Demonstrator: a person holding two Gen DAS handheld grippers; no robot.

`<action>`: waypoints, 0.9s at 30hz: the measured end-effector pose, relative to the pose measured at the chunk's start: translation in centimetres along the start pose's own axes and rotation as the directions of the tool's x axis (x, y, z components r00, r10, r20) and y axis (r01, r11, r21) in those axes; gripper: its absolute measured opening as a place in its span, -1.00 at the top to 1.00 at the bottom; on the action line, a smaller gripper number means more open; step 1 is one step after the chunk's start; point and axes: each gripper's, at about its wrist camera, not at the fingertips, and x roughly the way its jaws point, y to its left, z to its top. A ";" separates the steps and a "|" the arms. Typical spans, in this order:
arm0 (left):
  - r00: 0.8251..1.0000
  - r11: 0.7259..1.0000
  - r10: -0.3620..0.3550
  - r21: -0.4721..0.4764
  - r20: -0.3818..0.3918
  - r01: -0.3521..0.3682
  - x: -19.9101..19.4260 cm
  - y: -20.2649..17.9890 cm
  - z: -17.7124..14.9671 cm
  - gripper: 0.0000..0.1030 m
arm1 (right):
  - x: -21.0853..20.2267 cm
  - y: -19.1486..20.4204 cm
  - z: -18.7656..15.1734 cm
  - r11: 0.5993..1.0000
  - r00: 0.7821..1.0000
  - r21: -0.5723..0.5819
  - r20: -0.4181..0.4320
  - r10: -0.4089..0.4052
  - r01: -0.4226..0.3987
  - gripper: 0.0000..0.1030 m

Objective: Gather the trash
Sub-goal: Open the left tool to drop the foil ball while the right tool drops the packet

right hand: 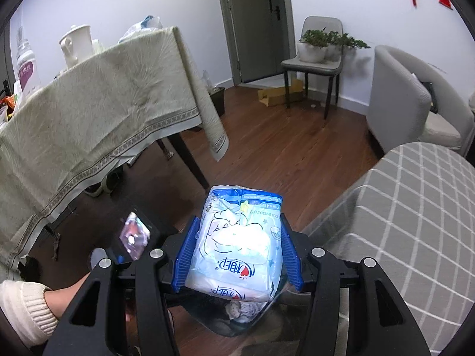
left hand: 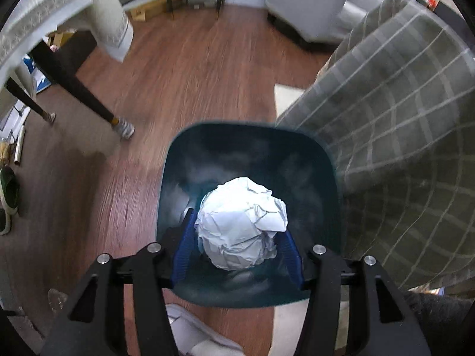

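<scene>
My left gripper [left hand: 237,234] is shut on a crumpled white paper ball [left hand: 241,222] and holds it over the open mouth of a dark teal trash bin [left hand: 323,178] on the wooden floor. My right gripper [right hand: 236,246] is shut on a light blue tissue pack [right hand: 237,243] with red and blue print, held above the floor. Part of the bin [right hand: 237,320] shows below the pack in the right wrist view, with some trash inside. The left gripper's body with its screen [right hand: 135,235] and the hand holding it show at the lower left of that view.
A grey checked bed or sofa [left hand: 400,154] stands right against the bin [right hand: 400,222]. A table with a cream cloth [right hand: 98,112] and dark legs [left hand: 74,86] is at the left. A grey chair with plants [right hand: 314,59], an armchair [right hand: 415,98] and a cardboard box [right hand: 279,93] stand farther back.
</scene>
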 end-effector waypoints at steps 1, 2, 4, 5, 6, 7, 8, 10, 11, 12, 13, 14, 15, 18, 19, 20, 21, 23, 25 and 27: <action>1.000 1.000 0.003 -0.005 -0.021 -0.003 0.5 0.1 -0.4 -0.15 | 0.5 0.3 0.0 1.000 1.000 -0.001 -0.007 0.004 -0.004 -0.03; 0.999 1.000 0.005 -0.010 -0.044 -0.005 1.1 0.3 -0.8 -0.17 | 0.9 0.5 0.0 1.000 1.000 -0.002 -0.012 0.007 -0.007 -0.03; 0.998 1.000 0.001 -0.016 -0.069 -0.002 1.8 0.7 -1.4 -0.22 | 1.6 0.9 -0.1 1.000 1.000 -0.003 -0.023 0.010 -0.010 -0.03; 0.998 1.000 -0.001 -0.018 -0.070 0.000 2.0 0.9 -1.7 -0.26 | 2.1 1.1 -0.1 1.000 0.999 -0.003 -0.030 0.011 -0.012 -0.04; 0.997 1.000 -0.003 -0.021 -0.072 0.001 2.2 1.3 -1.7 -0.28 | 2.7 1.2 -0.1 1.000 0.999 0.000 -0.040 0.014 -0.014 -0.03; 0.998 1.000 -0.006 -0.028 -0.067 0.005 2.2 1.7 -1.8 -0.32 | 3.1 1.2 -0.1 1.000 0.999 0.004 -0.047 0.017 -0.017 -0.03; 0.998 0.999 -0.010 -0.033 -0.061 0.008 2.1 2.0 -1.9 -0.37 | 3.5 1.3 -0.3 1.000 0.998 0.008 -0.056 0.019 -0.019 -0.03; 0.999 0.999 -0.020 -0.048 -0.038 0.018 1.6 2.5 -1.8 -0.43 | 4.3 1.2 -0.5 1.000 0.997 0.015 -0.073 0.020 -0.019 -0.03; 0.999 0.998 -0.026 -0.054 -0.023 0.025 1.4 2.7 -1.8 -0.47 | 4.8 1.2 -0.6 1.000 0.996 0.019 -0.087 0.021 -0.019 -0.03; 0.999 0.998 -0.034 -0.060 -0.008 0.033 1.0 2.9 -1.7 -0.50 | 5.2 1.2 -0.7 1.000 0.995 0.021 -0.095 0.020 -0.018 -0.03; 0.999 0.997 -0.039 -0.067 0.016 0.040 0.5 3.1 -1.6 -0.58 | 5.6 1.2 -0.8 1.000 0.994 0.023 -0.103 0.019 -0.017 -0.03; 0.999 0.997 -0.037 -0.072 0.040 0.040 0.0 3.3 -1.5 -0.64 | 5.9 1.2 -0.9 1.000 0.994 0.024 -0.111 0.017 -0.015 -0.03; 0.998 0.996 -0.035 -0.078 0.058 0.040 -0.5 3.5 -1.3 -0.66 | 6.4 1.2 -1.1 1.000 0.993 0.024 -0.121 0.013 -0.010 -0.03; 0.995 0.993 -0.041 -0.109 0.096 0.052 -1.6 4.4 -1.0 -0.69 | 7.7 1.3 -1.6 1.000 0.989 0.027 -0.148 0.002 0.002 -0.03; 0.993 0.991 -0.041 -0.119 0.108 0.053 -2.0 4.7 -1.0 -0.69 | 8.0 1.2 -1.7 1.000 0.988 0.029 -0.155 -0.001 0.006 -0.03; 0.992 0.990 -0.035 -0.130 0.120 0.051 -2.4 5.0 -0.9 -0.69 | 8.5 1.3 -1.9 0.999 0.986 0.030 -0.166 -0.007 0.013 -0.03; 0.991 0.989 -0.030 -0.138 0.132 0.049 -2.8 5.3 -0.8 -0.69 | 8.9 1.2 -2.1 0.999 0.985 0.030 -0.175 -0.013 0.019 -0.03; 0.986 0.987 -0.023 -0.155 0.164 0.048 -3.9 6.0 -0.6 -0.69 | 9.4 1.2 -2.4 0.999 0.981 0.031 -0.192 -0.023 0.030 -0.03; 0.980 0.982 -0.012 -0.181 0.198 0.048 -5.1 6.9 -0.3 -0.69 | 10.3 1.3 -2.8 0.999 0.976 0.036 -0.218 -0.027 0.036 -0.03; 0.971 0.977 -0.001 -0.205 0.238 0.051 -6.5 7.5 0.0 -0.69 | 11.3 1.3 -3.3 0.999 0.970 0.038 -0.242 -0.029 0.039 -0.03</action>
